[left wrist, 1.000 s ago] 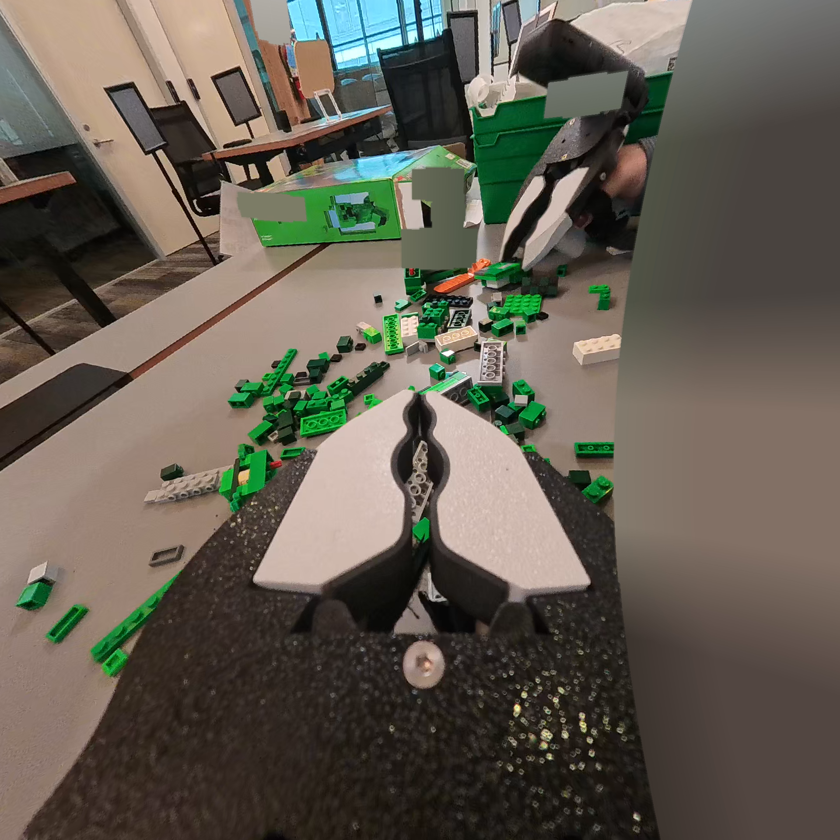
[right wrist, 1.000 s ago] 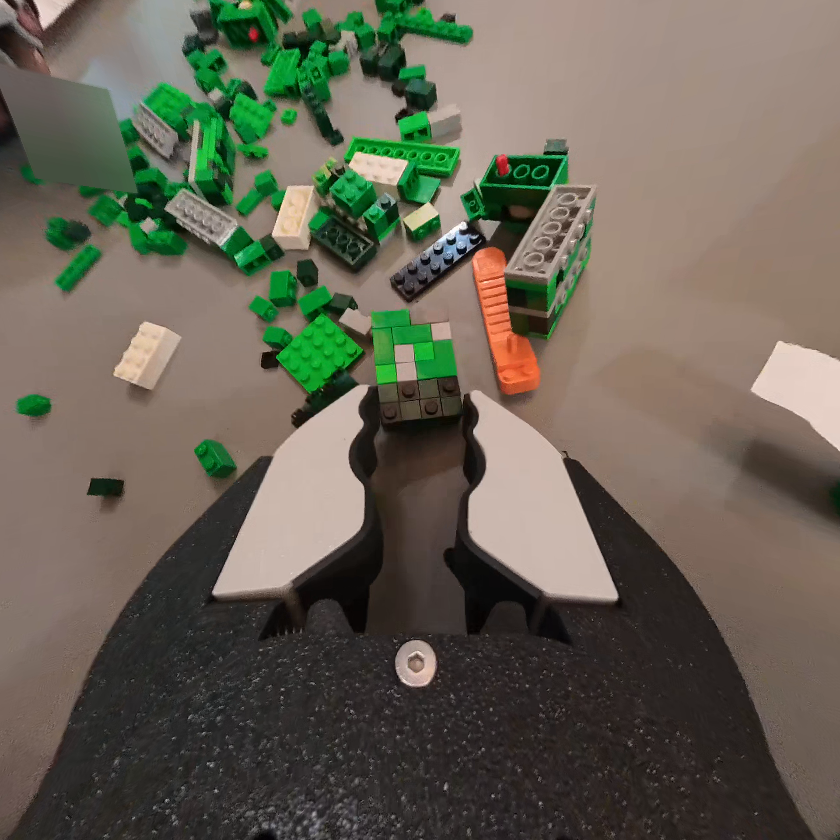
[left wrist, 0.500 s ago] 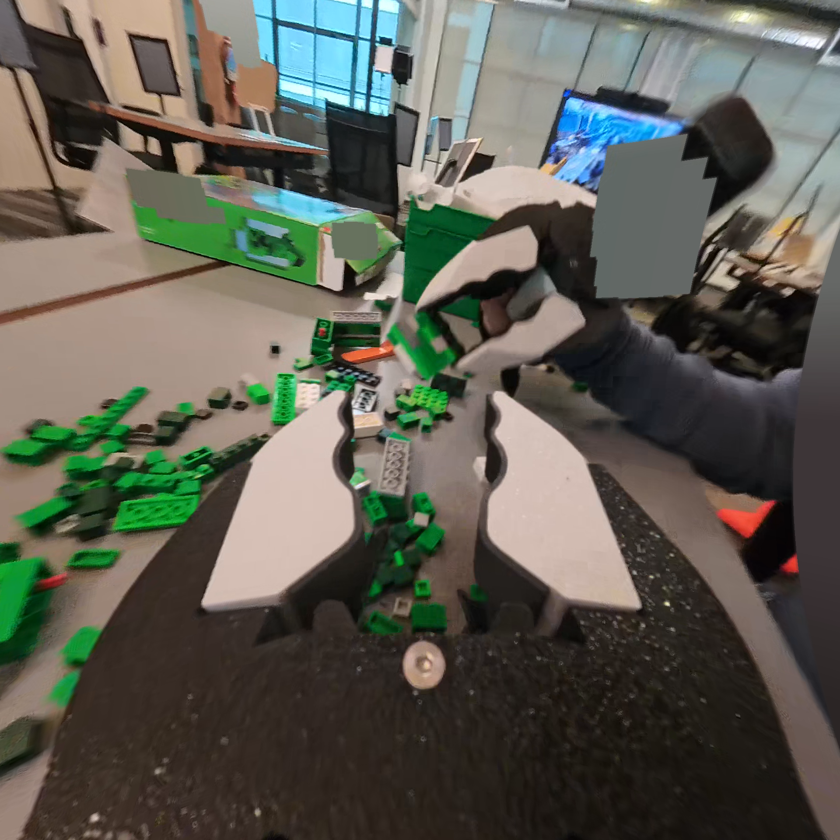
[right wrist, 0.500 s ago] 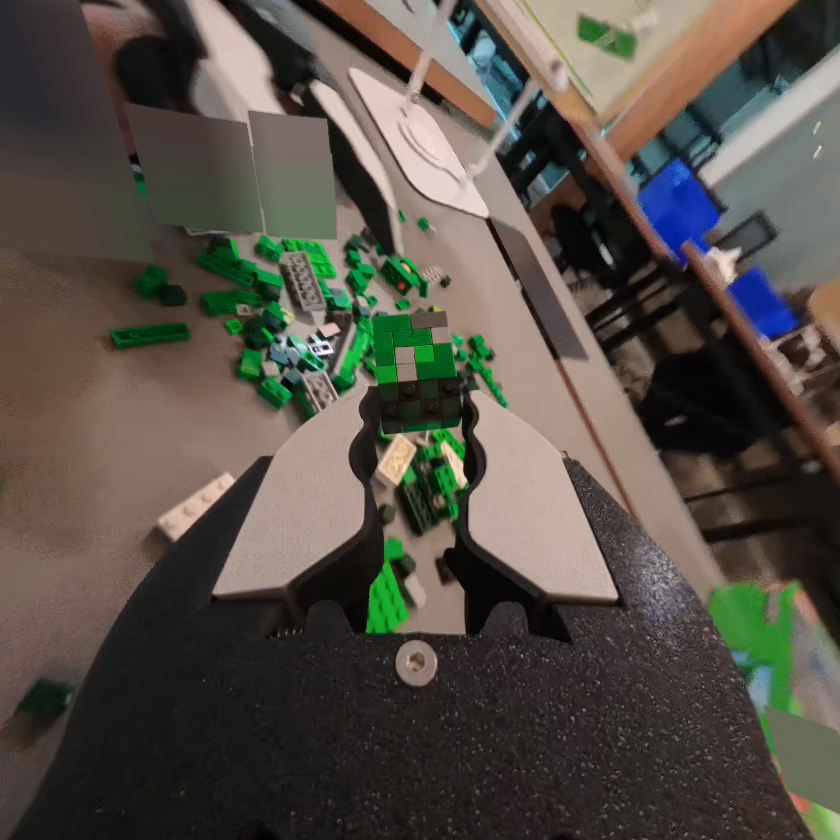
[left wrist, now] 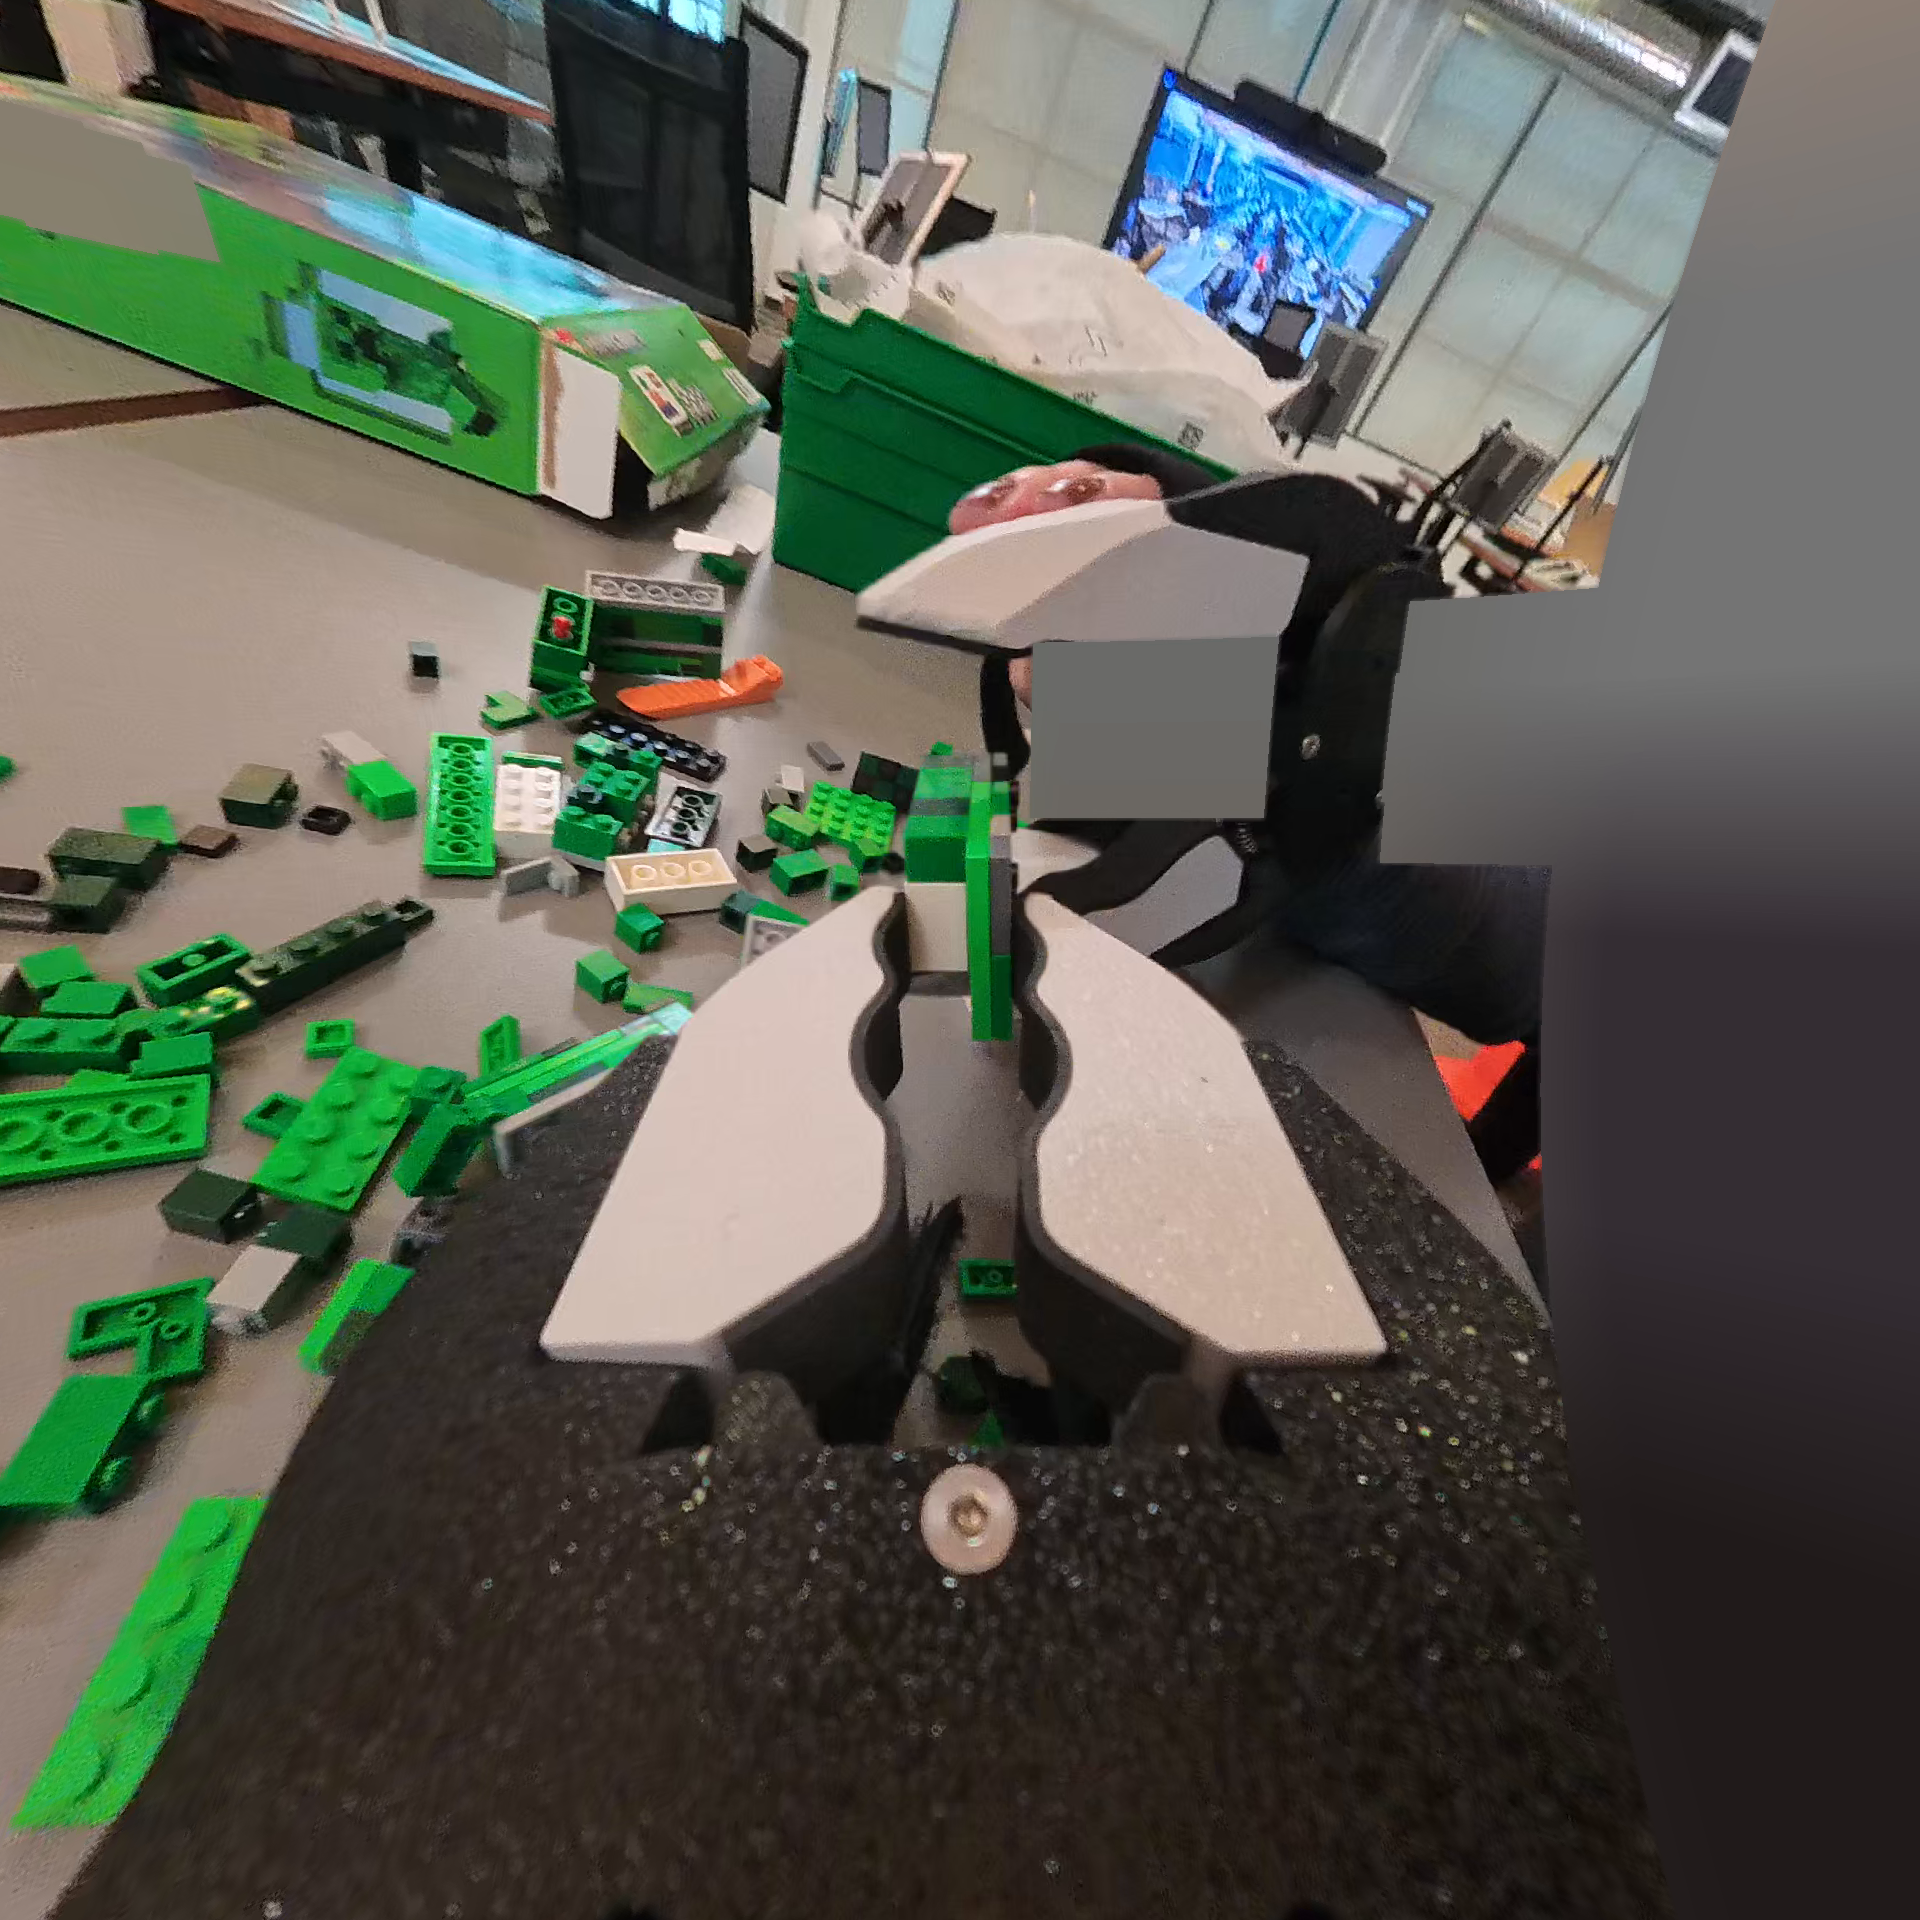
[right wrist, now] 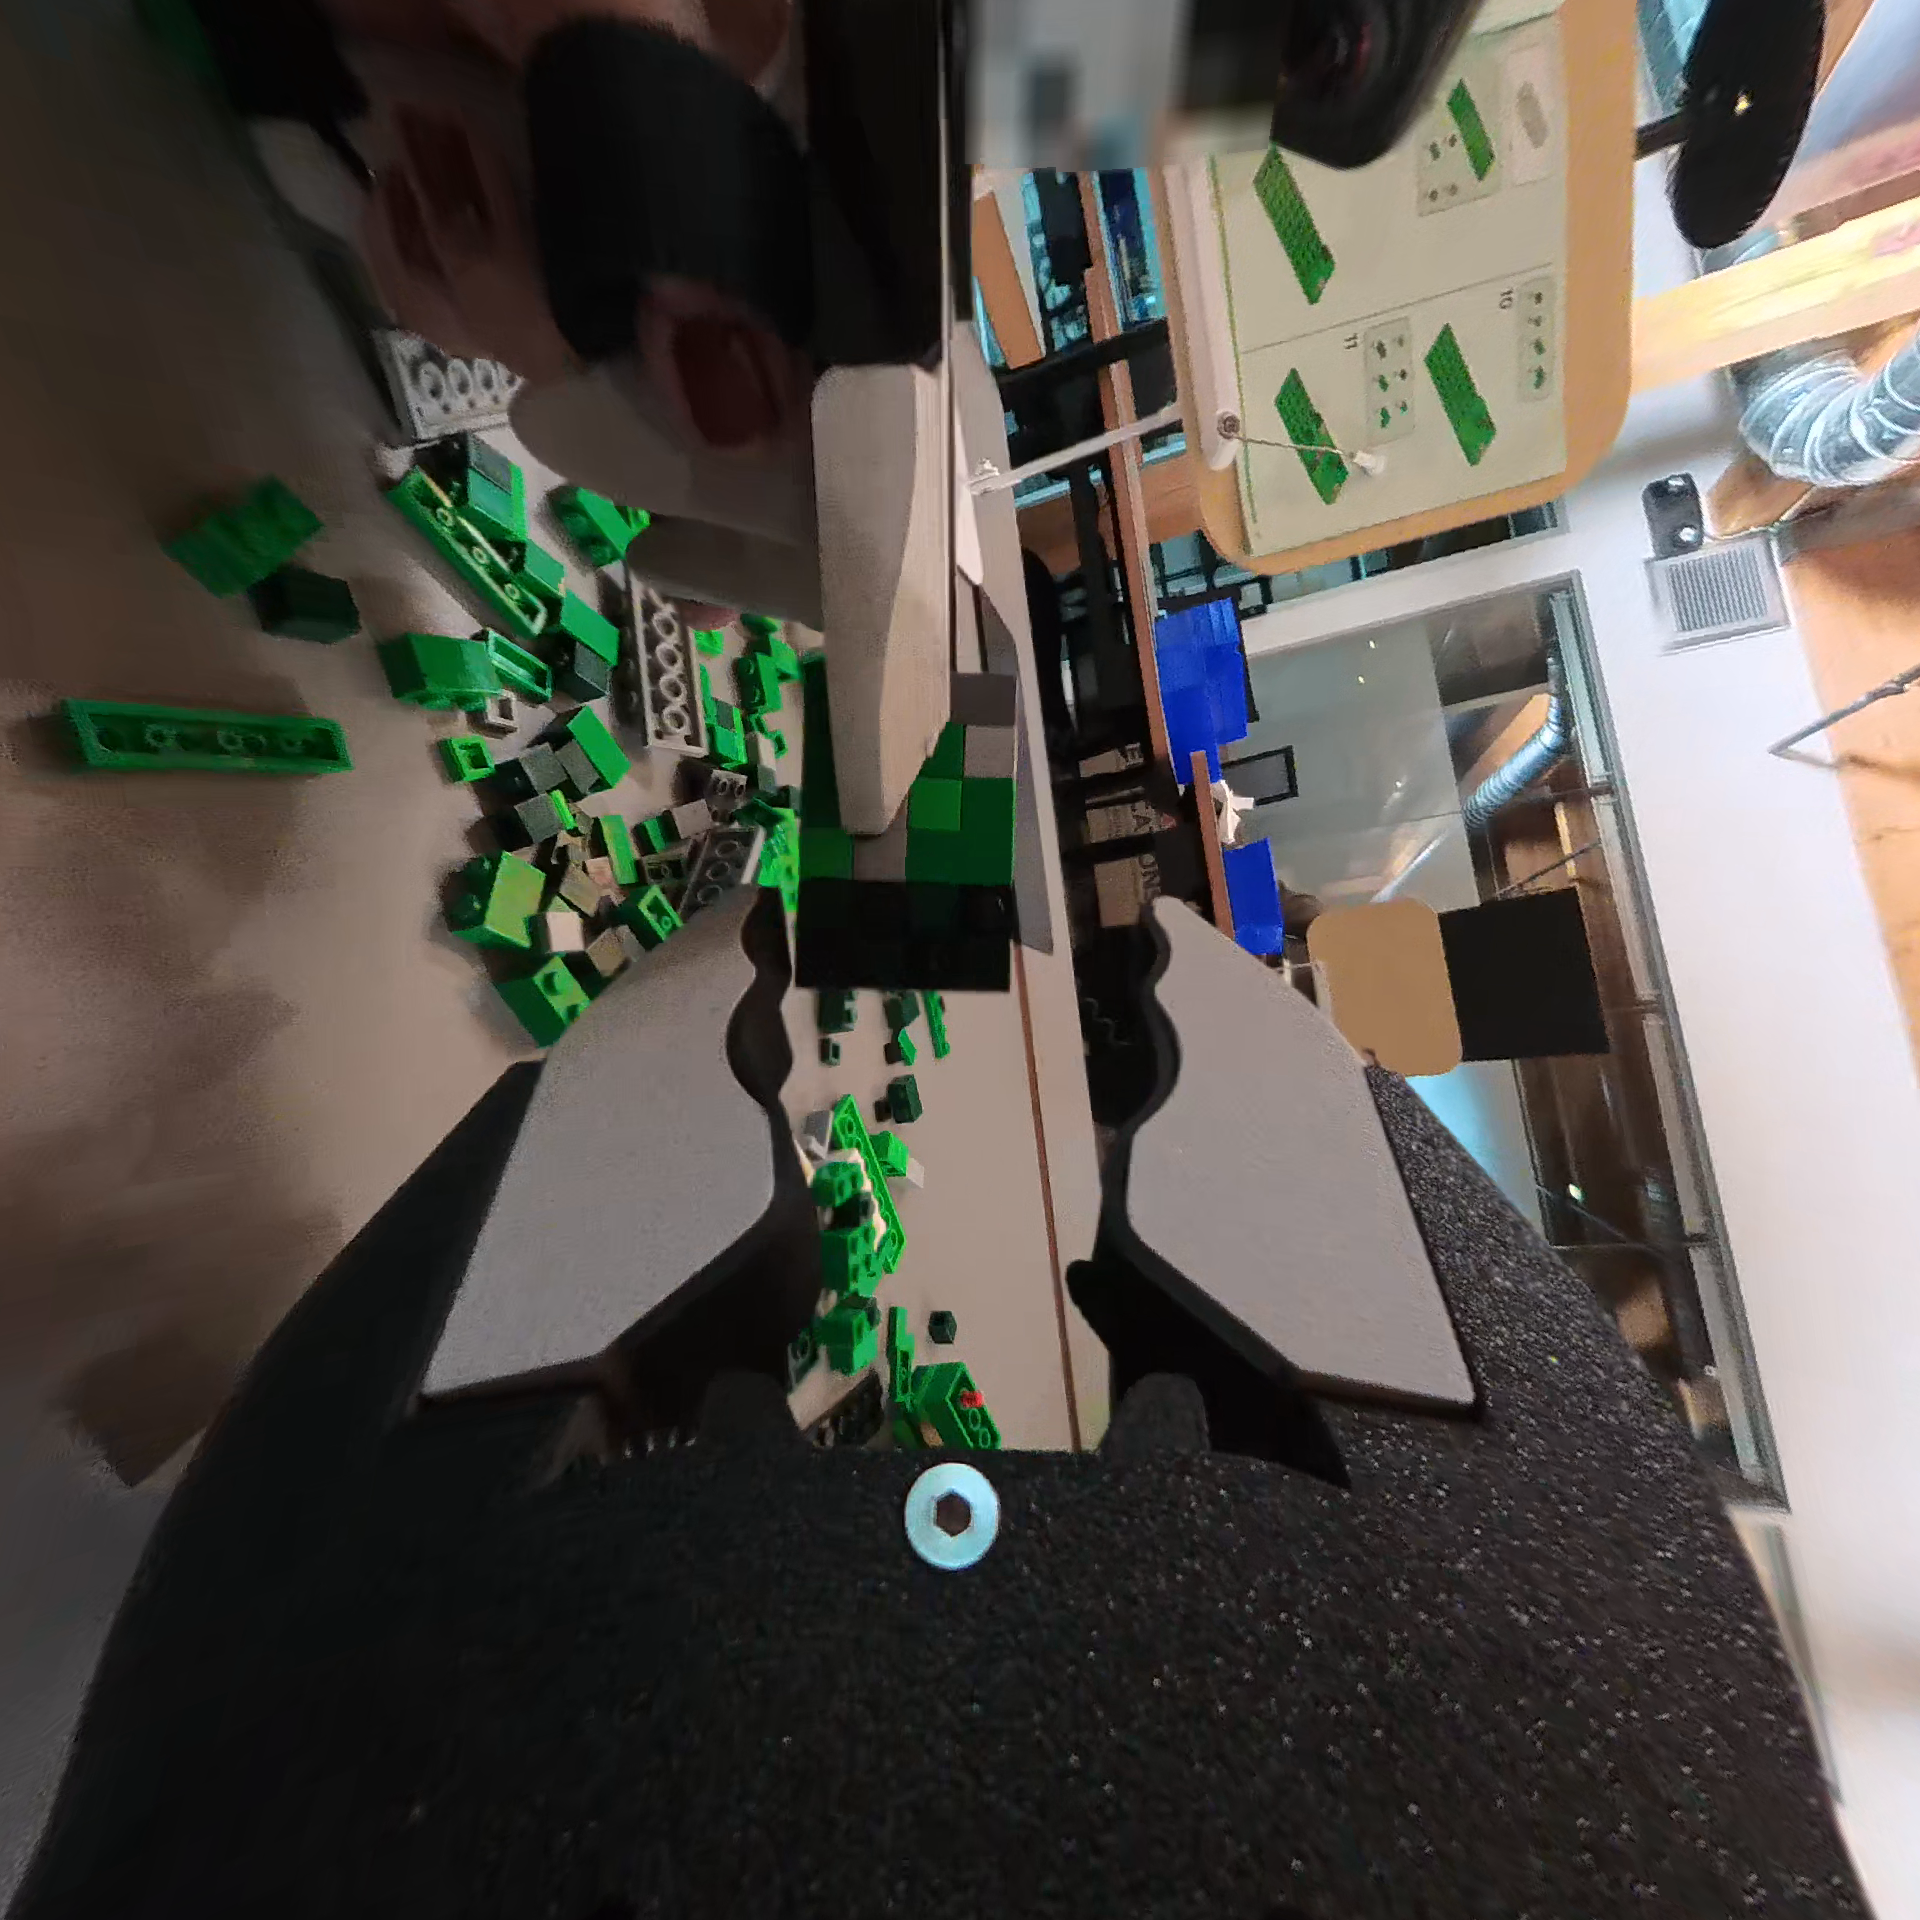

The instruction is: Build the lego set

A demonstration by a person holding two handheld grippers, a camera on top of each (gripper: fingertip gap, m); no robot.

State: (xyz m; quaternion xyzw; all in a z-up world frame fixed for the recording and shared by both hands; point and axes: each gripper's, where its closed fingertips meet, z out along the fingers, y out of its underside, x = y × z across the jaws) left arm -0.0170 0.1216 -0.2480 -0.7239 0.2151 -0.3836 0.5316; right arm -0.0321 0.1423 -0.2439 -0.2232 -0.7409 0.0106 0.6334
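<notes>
Above the grey table [left wrist: 312,540], the small block assembly [left wrist: 961,894] of green, grey and dark bricks sits clamped between the tips of the left tool [left wrist: 961,940], whose matte grey, wavy-edged fingers [left wrist: 769,1101] press its two sides. In the right wrist view the same assembly [right wrist: 914,883] shows a patchwork of bright green and grey squares over a dark studded base, with one flat grey finger of the left tool lying across its upper part. The right tool [right wrist: 961,935] stands with its fingers [right wrist: 1278,1132] spread wider than the assembly; the left tip is at the dark base's edge while the right one is clear of it, so it is apart and grips nothing. Both tools have rough, speckled black bodies with a bright screw at the centre.

Loose bricks [left wrist: 343,1122] lie scattered over the table to the left: flat green plates with studs or hollow undersides, dark green strips, a cream brick [left wrist: 670,878] and a black studded plate [left wrist: 655,740]. Farther back lie an orange wedge-shaped brick separator [left wrist: 707,688], a partly built green and grey block [left wrist: 634,636], a glossy green cardboard box [left wrist: 395,343] and stacked green plastic bins [left wrist: 904,457]. An instruction page [right wrist: 1392,291] on a stand shows in the right wrist view.
</notes>
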